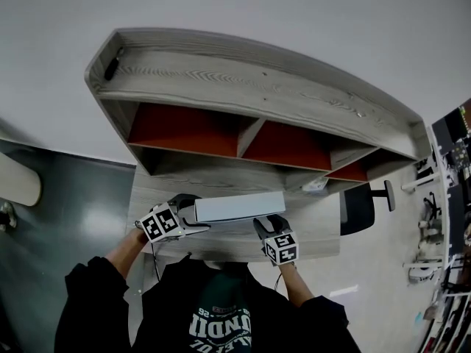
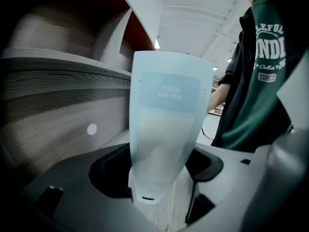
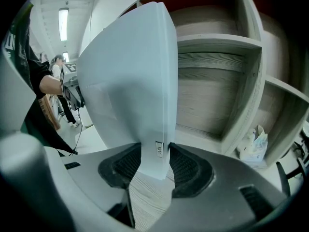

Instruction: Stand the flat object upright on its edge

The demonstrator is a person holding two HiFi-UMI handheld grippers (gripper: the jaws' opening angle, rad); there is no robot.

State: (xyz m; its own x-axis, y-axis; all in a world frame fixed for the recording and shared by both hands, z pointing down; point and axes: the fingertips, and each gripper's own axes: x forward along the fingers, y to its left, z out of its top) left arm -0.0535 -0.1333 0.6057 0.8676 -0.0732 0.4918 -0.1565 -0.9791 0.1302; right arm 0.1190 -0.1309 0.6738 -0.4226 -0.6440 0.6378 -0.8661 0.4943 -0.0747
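In the head view the flat white box (image 1: 239,207) sits over the wooden desk (image 1: 176,186), at 6 o'clock from the shelf unit (image 1: 243,94). Its long side runs from 9 to 3 and its broad face is tipped toward the camera. The left gripper (image 1: 193,221) is at the box's 9 o'clock end, the right gripper (image 1: 269,225) at its 5 o'clock corner, and a black chair (image 1: 358,208) stands at 3 o'clock. In the left gripper view the box rises toward 12 from between the 2 dark pads (image 2: 108,173), which lie against its sides in a pinch; a green sweatshirt (image 2: 260,81) fills 3 o'clock. In the right gripper view both ribbed pads (image 3: 190,168) squeeze the box's narrow end, and a crumpled bag (image 3: 252,146) lies in a shelf bay at 4 o'clock. Whether the box's lower edge touches the desk I cannot tell.
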